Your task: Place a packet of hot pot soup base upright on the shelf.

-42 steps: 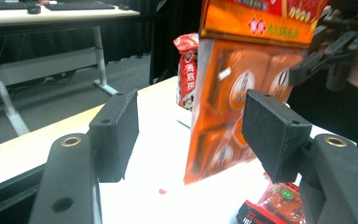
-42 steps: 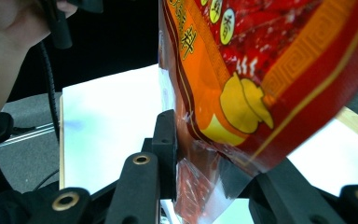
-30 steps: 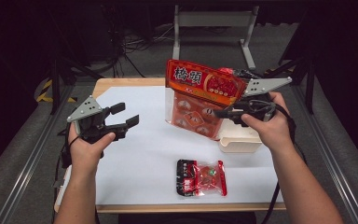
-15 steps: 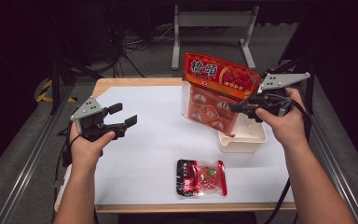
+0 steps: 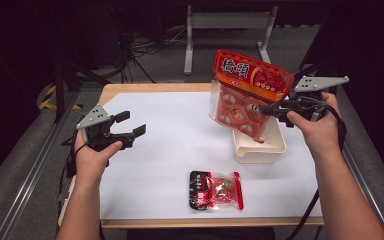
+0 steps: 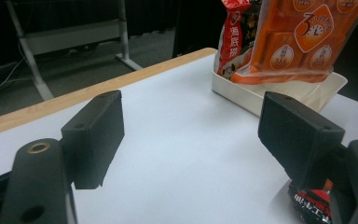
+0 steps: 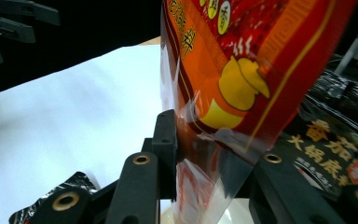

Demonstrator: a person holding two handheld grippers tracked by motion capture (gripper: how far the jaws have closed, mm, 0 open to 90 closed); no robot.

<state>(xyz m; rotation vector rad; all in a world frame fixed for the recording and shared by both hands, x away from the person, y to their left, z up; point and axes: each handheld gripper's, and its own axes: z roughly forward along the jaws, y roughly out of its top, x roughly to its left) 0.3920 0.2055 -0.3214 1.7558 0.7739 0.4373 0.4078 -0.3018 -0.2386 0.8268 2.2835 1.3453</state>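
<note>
A: Our right tongs [image 5: 269,110] pinch the big orange plastic bag of snacks [image 5: 247,95] by its side edge. We hold it up in the air, tilted, with its bottom corner just over the cream plastic tub [image 5: 260,145] at the right of the white bench [image 5: 170,135].

B: That grip looks thin. In the right gripper view the tongs [image 7: 209,154] bite only the clear shiny edge of the bag [image 7: 242,60]. It could slip out and flop onto the bench.

A: There is already another packet in the tub, a red one [image 6: 230,32]. If we push the big bag down too fast, it could catch on the rim and tip the tub.

B: And our left tongs [image 5: 130,125]?

A: They hold nothing. Their jaws have just been opening, and only bare bench is between them in the left gripper view [image 6: 191,140].

B: The small red and black packet [image 5: 216,190] lies near our edge of the bench. We could bump it with an arm.
</note>
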